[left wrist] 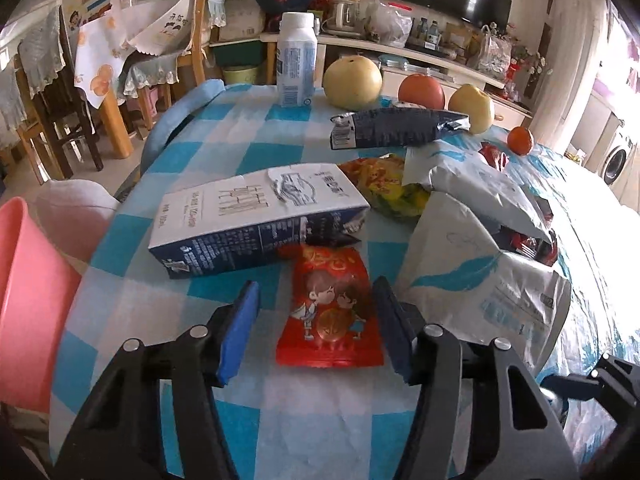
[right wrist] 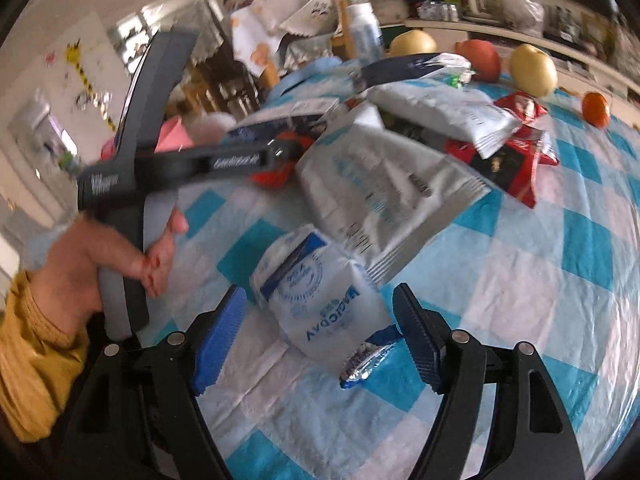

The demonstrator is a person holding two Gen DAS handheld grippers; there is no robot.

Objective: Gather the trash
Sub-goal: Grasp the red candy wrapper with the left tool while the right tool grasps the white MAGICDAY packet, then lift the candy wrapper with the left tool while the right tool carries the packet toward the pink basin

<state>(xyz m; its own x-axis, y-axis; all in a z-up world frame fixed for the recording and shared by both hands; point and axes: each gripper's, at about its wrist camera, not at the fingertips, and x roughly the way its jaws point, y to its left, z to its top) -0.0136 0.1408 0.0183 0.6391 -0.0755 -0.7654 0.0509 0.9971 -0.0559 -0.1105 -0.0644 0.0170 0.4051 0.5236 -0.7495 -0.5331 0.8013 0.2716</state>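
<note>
Left tongs spread wide around the flat red cartoon-printed foil packet; right tongs spread around a crumpled white-and-blue plastic pouch.

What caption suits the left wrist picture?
Open left gripper straddles a red snack packet on the checked tablecloth.

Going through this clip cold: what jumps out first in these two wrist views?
A blue-checked tablecloth littered with wrappers. In the left wrist view, the open left gripper straddles a red cartoon packet, with a flattened milk carton just beyond it and a pink bin at the table's left edge. In the right wrist view, the open right gripper frames a crumpled white-and-blue pouch; fruit lines the far edge.
</note>
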